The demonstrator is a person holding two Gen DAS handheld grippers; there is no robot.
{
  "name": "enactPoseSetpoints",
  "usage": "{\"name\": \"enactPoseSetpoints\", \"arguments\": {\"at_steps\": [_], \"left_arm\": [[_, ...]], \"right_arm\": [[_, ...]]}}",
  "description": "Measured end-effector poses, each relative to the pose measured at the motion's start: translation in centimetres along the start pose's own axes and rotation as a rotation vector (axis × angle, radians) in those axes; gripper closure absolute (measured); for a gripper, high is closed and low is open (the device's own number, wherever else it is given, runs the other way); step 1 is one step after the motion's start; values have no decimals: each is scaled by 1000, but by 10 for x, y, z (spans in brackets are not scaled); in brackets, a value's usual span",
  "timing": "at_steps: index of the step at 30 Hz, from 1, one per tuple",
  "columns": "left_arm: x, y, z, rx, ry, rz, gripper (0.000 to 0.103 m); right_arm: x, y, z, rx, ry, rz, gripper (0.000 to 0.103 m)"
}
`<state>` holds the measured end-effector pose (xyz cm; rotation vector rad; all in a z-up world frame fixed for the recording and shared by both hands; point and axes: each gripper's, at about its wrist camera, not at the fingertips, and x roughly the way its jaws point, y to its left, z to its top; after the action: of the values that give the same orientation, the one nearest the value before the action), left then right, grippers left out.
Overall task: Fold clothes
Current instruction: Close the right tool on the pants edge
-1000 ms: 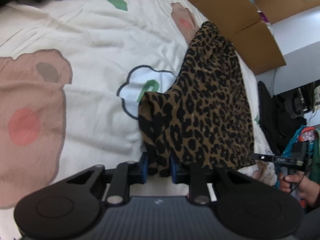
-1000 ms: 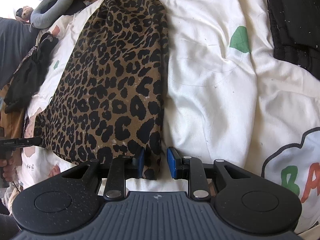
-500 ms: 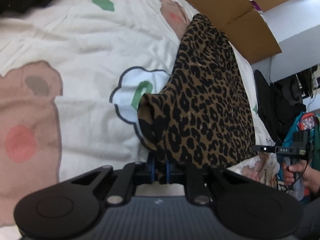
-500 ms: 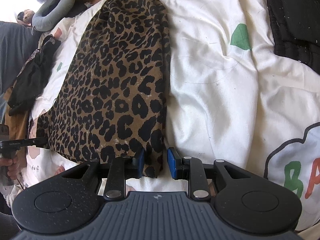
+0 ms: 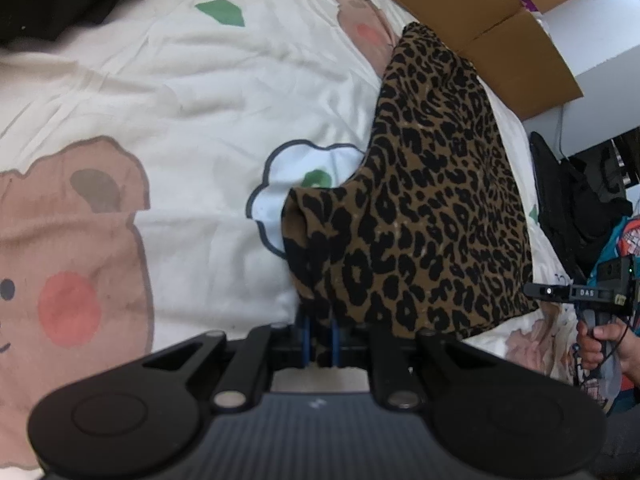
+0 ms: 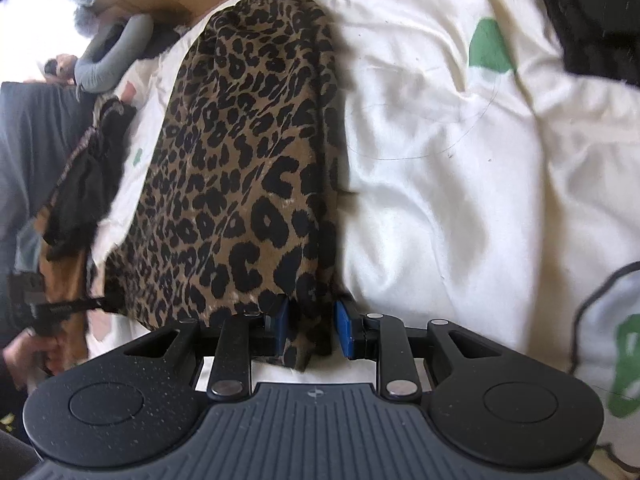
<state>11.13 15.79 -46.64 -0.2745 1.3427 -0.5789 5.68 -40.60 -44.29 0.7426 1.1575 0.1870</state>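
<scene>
A leopard-print garment [image 5: 432, 208] lies lengthwise on a white cartoon-print bed sheet [image 5: 200, 92]. My left gripper [image 5: 319, 336] is shut on the garment's near left corner, its blue pads pinching the bunched fabric. In the right wrist view the same garment [image 6: 248, 168] runs away from me, and its near right corner hangs between the blue pads of my right gripper [image 6: 313, 328]. Those jaws stand apart, not squeezing the cloth. Each view shows the other gripper small at the garment's far side, held by a hand [image 5: 600, 336].
Flattened cardboard [image 5: 480, 12] lines the far edge of the bed. A black cloth [image 6: 592, 12] lies on the sheet [image 6: 440, 160] at the upper right. Dark clothes [image 6: 84, 184] are heaped beside the bed on the left.
My left jaws have closed onto the garment's corner, and the fabric there has bunched up. The right gripper keeps the same gap; its view has shifted slightly and blurred.
</scene>
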Motion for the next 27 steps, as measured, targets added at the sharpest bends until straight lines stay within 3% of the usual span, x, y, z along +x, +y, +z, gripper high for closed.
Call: {"name": "enactPoseSetpoints", "arguments": {"at_steps": [7, 12, 27], "left_arm": [[-2, -1, 1, -20, 10, 4, 93], [-7, -2, -3, -62, 3, -4, 93], [-78, -57, -6, -116, -62, -41, 94]], "right_arm": [[5, -16, -3, 98, 6, 111, 76], [2, -14, -12, 101, 16, 138, 97], [-80, 43, 3, -22, -9, 132, 98]]}}
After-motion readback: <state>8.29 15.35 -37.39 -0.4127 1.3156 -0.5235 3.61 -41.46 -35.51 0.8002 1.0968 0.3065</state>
